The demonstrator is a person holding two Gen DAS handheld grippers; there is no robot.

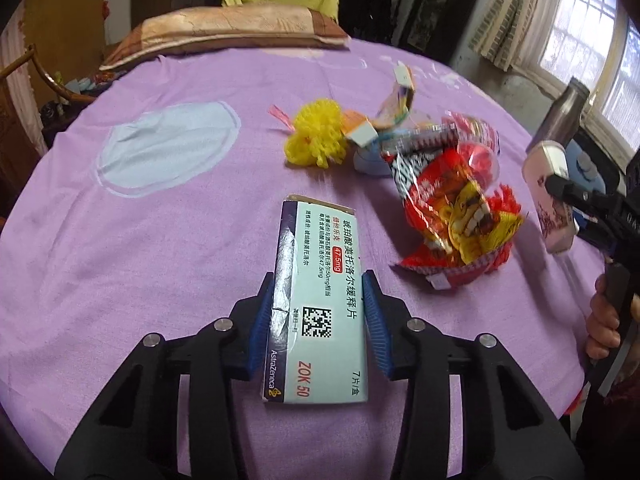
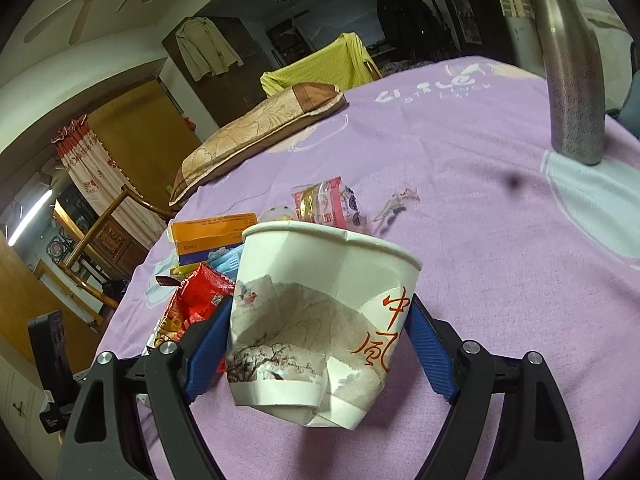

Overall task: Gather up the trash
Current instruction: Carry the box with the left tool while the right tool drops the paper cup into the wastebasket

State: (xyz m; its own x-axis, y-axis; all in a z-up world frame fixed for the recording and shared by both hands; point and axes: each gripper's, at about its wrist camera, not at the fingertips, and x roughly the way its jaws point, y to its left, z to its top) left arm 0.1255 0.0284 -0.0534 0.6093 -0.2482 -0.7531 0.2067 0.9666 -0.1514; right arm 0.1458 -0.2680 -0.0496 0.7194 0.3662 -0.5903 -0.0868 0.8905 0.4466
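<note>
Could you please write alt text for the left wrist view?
The left gripper has its jaws closed on a pale blue medicine box lying on a purple tablecloth. Beyond lie red snack wrappers and a yellow mesh ball; the right gripper holds a paper cup.

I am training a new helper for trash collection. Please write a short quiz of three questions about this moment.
1. True or false: the left claw is shut on the medicine box.
2. What does the right claw hold? A) steel bottle B) crumpled paper cup C) pillow
3. Fill in: the yellow foam net lies on the ___ bedsheet.

Key: 1 true; 2 B, the paper cup; 3 purple.
</note>
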